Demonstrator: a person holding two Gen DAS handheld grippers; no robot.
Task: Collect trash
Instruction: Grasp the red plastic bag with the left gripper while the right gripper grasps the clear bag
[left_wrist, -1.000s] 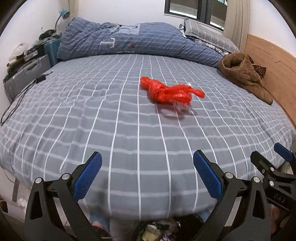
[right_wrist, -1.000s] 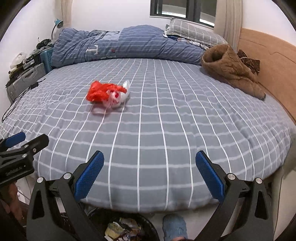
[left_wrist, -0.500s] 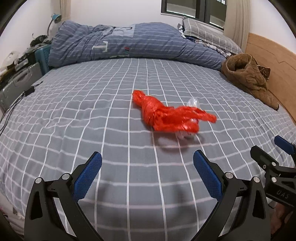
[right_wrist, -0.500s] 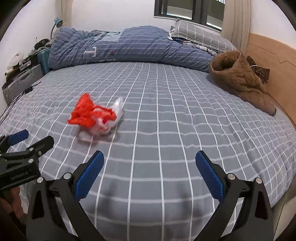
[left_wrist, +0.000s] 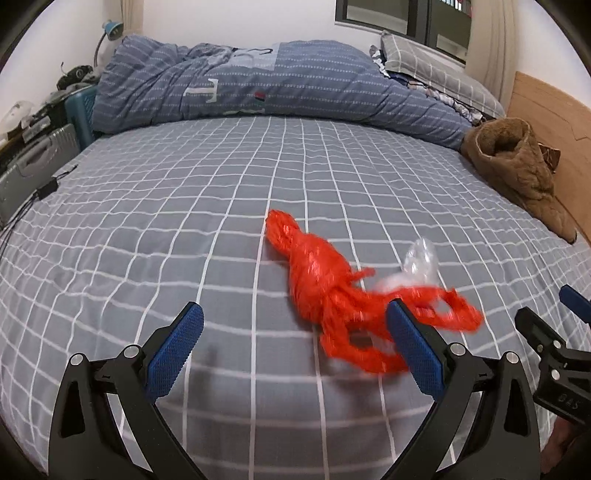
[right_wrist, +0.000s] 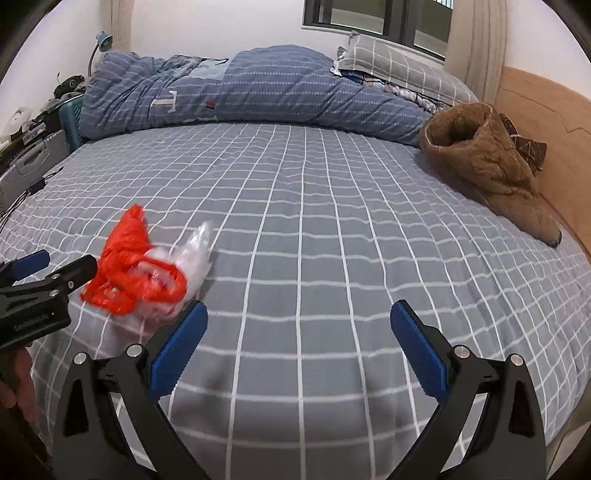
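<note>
Down on the grey bedsheet with its white grid lines (left_wrist: 147, 229), a crumpled red plastic bag (left_wrist: 321, 280) lay near the front middle of the mattress, with a scrap of clear plastic wrap (left_wrist: 421, 258) touching its right side. Both pieces of trash rested flat on the sheet, held by nothing.

Seen from the left wrist camera, the left gripper (left_wrist: 291, 350) hung just above the sheet with its blue-padded fingers spread wide and nothing between them. The red bag's loose handles reached toward the gripper's right finger (left_wrist: 413, 350), which overlapped them in the picture; whether pad and plastic touched could not be told. At the right edge of that view part of the right gripper (left_wrist: 554, 354) showed.

From the right wrist camera, the right gripper (right_wrist: 299, 350) was likewise released, jaws wide apart over bare sheet. The red bag (right_wrist: 129, 273) and the clear wrap (right_wrist: 195, 254) sat to its left, just beyond its left finger (right_wrist: 177, 347). The left gripper (right_wrist: 40, 288) entered at the left edge, its black tip close beside the red plastic.

Farther back, a rumpled blue striped duvet (right_wrist: 236, 92) lay across the far side of the bed, a grey checked pillow (right_wrist: 399, 70) sat under the window, and a brown fleecy garment (right_wrist: 487, 162) was heaped beside the wooden headboard (right_wrist: 546, 122).
</note>
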